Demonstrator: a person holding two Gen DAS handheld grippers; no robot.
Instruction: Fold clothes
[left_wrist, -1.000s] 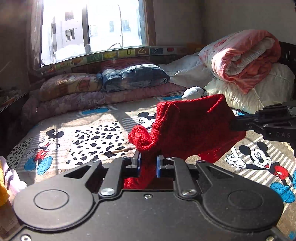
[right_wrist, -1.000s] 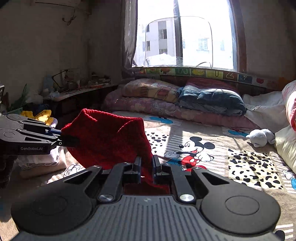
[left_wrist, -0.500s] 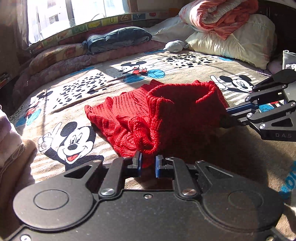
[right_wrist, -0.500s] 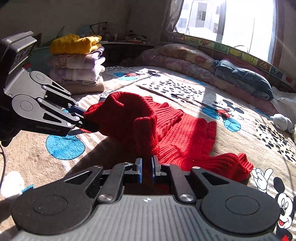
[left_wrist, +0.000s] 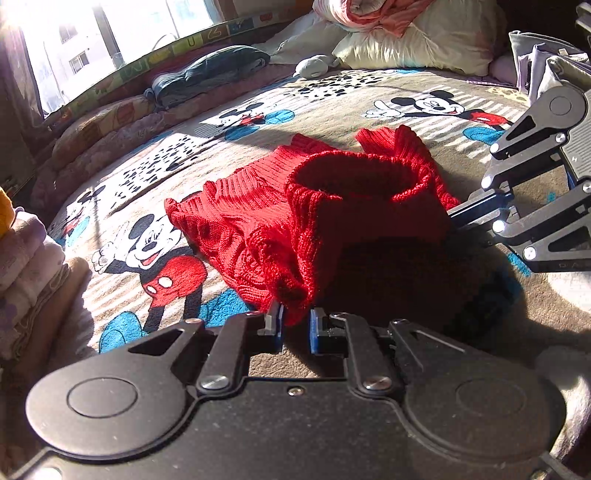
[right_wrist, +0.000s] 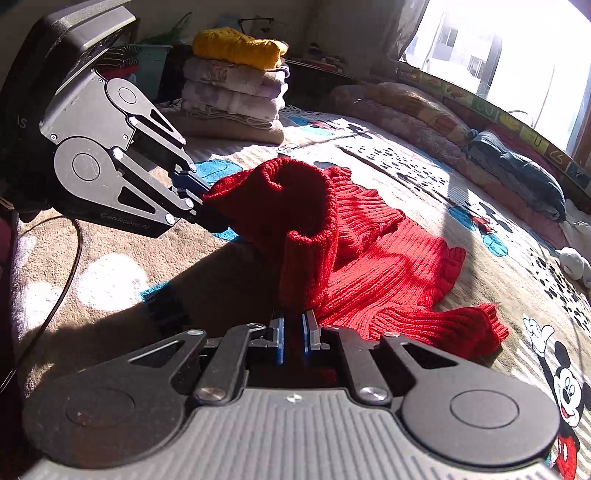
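A red knit sweater (left_wrist: 258, 229) lies partly spread on the Mickey Mouse bed cover (left_wrist: 424, 107), its far part flat and its near edge lifted into a hollow fold. My left gripper (left_wrist: 295, 325) is shut on the tip of that near edge, low over the cover. In the right wrist view the sweater (right_wrist: 388, 266) stretches from my right gripper (right_wrist: 293, 328), which is shut on a hanging fold, across to the left gripper (right_wrist: 201, 206) at the left. The right gripper (left_wrist: 452, 218) enters the left wrist view from the right, pinching the sweater's other corner.
A stack of folded clothes (right_wrist: 236, 92) topped by a yellow piece stands on the bed's far left corner. Pillows and rolled quilts (left_wrist: 424, 37), a folded blue blanket (right_wrist: 517, 173) and a small plush toy (left_wrist: 312, 66) line the bed below the window. A cable (right_wrist: 70, 258) trails from the left gripper.
Both grippers have come down from mid-air to just above the bed with the sweater. Its far part now lies flat on the cover; only the held edge stays raised.
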